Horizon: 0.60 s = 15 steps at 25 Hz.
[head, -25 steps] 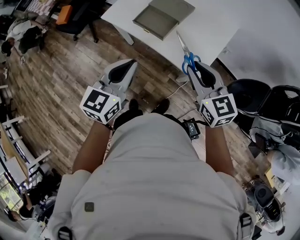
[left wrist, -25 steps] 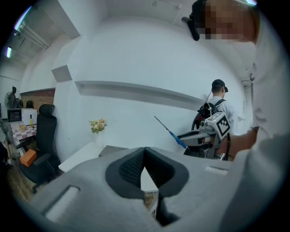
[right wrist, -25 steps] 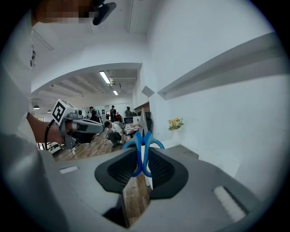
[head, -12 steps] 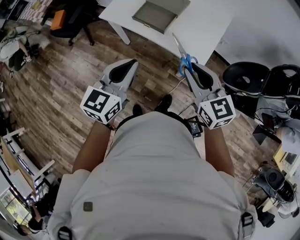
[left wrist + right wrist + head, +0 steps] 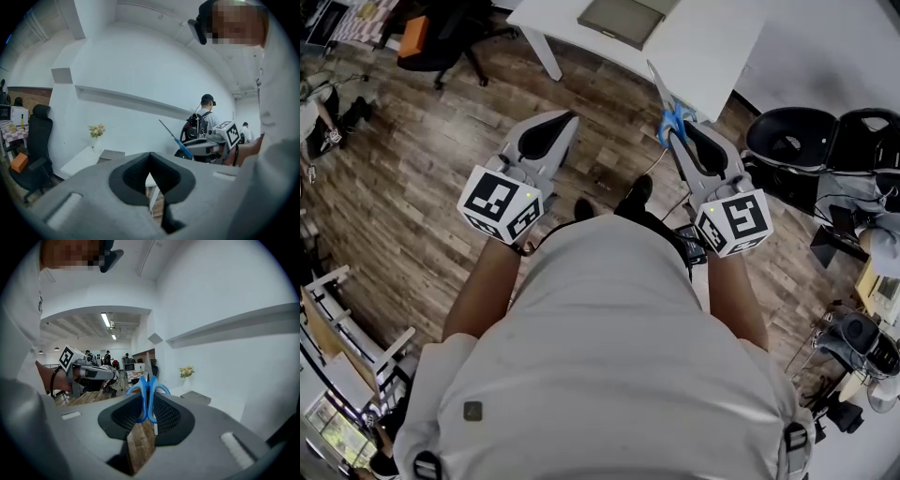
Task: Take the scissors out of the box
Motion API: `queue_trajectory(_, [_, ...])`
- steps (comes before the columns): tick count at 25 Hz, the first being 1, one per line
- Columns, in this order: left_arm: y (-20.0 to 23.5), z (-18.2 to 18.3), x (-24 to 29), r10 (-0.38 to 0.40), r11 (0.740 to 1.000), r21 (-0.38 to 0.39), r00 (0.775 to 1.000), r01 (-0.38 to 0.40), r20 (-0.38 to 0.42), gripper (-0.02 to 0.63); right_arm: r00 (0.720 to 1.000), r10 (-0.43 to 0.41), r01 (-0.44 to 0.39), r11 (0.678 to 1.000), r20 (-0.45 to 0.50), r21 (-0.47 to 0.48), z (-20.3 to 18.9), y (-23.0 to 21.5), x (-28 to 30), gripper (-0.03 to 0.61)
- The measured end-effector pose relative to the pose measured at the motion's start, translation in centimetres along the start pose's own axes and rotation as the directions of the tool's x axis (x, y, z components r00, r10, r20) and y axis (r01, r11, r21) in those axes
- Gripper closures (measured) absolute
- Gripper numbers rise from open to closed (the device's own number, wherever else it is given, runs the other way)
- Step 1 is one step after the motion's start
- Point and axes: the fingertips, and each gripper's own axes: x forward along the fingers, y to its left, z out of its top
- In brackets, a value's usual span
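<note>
My right gripper [image 5: 680, 139] is shut on the blue handles of the scissors [image 5: 668, 111], whose blades point up and away towards the white table [image 5: 712, 47]. In the right gripper view the scissors [image 5: 147, 397] stand upright between the pads. The grey open box [image 5: 623, 17] lies on the table, well beyond both grippers; it also shows in the right gripper view as the box [image 5: 196, 397]. My left gripper [image 5: 560, 124] hangs over the wooden floor, shut, with nothing in it. Its jaws meet in the left gripper view, where the scissors [image 5: 172, 136] show to the right.
Black office chairs [image 5: 792, 145] stand at the right, and another chair [image 5: 455, 37] at the upper left. A vase of flowers [image 5: 96, 131] stands on the table by the wall. A person with a backpack [image 5: 204, 124] stands behind. Wooden floor [image 5: 412, 178] lies below.
Both grippers have drawn back from the table, which with its box has slid towards the top edge of the head view. The scissors stay in the right gripper.
</note>
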Motion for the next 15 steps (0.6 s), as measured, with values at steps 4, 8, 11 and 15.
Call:
queue_trajectory(4, [0.1,-0.3,-2.3,-0.015,1.0,0.002,1.0,0.014,0.015,0.612,1.0,-0.017,0.017,1.0,0.009,-0.001,0.1,2.7,-0.3,0.48])
queue_trajectory(8, [0.3,-0.4,-4.3,-0.025,1.0,0.005,0.999,0.025,0.026,0.612,0.999,-0.027,0.027,1.0,0.018,-0.005,0.2,5.1,-0.4,0.48])
queue_trajectory(11, [0.4,-0.5,-5.7,-0.032,0.999,0.01,0.999,0.032,0.03,0.612,0.999,-0.029,0.029,1.0,0.024,-0.004,0.2,6.8,-0.5,0.48])
queue_trajectory(15, [0.6,-0.5,-7.0,-0.038,0.999,0.017,0.999,0.038,0.038,0.612,0.999,-0.032,0.032,0.999,0.031,-0.004,0.2,8.6,-0.4,0.48])
